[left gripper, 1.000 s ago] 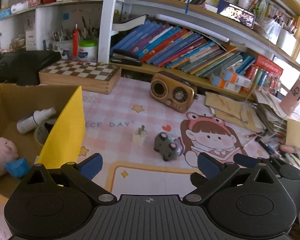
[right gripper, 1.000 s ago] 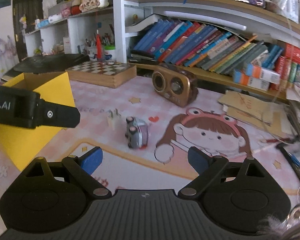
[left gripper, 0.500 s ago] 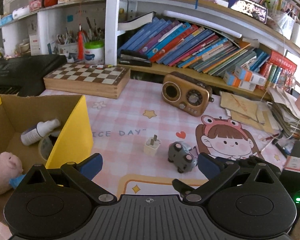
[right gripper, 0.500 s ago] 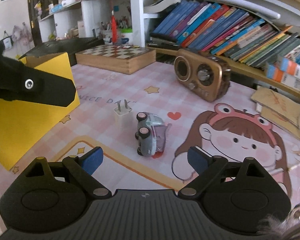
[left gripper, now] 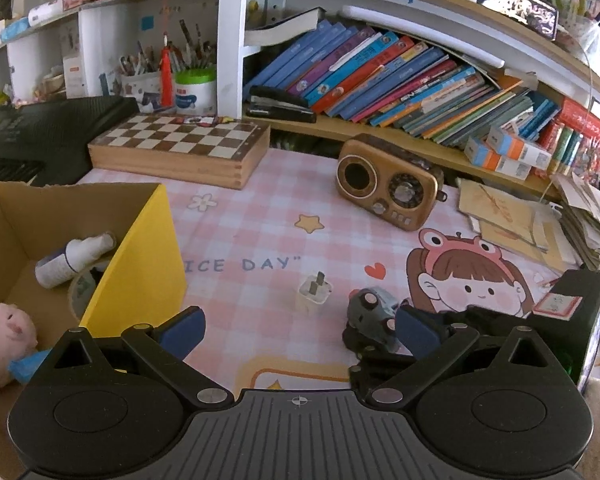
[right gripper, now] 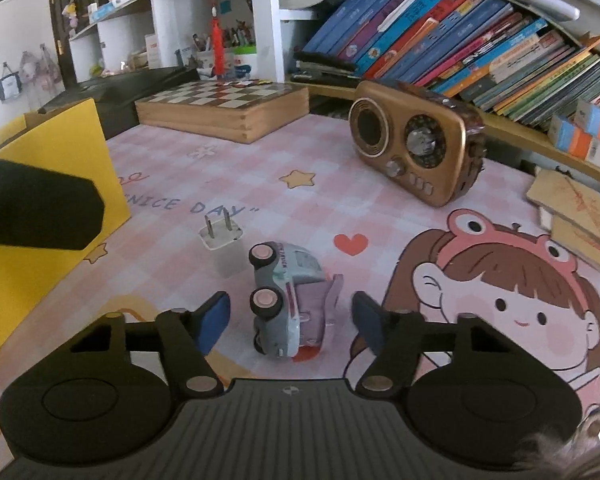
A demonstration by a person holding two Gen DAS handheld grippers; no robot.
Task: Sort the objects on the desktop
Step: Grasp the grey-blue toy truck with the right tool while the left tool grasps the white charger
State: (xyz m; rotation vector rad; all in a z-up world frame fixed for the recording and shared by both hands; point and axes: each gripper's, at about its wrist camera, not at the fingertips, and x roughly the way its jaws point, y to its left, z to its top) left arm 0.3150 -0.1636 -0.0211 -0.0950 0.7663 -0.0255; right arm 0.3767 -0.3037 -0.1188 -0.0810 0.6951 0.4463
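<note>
Right wrist view: white plug (right gripper: 220, 246) just beside toy car (right gripper: 286, 300), radio (right gripper: 416, 148) beyond.

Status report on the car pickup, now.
Right gripper closing around toy car, pads not yet touching. Car on its side on the mat. Left gripper open, empty. White plug close beside the car.

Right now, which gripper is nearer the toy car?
Right. The right gripper straddles the toy car, jaws just closing around it, not yet pressing. The left gripper hangs back beside the yellow box, open.
</note>
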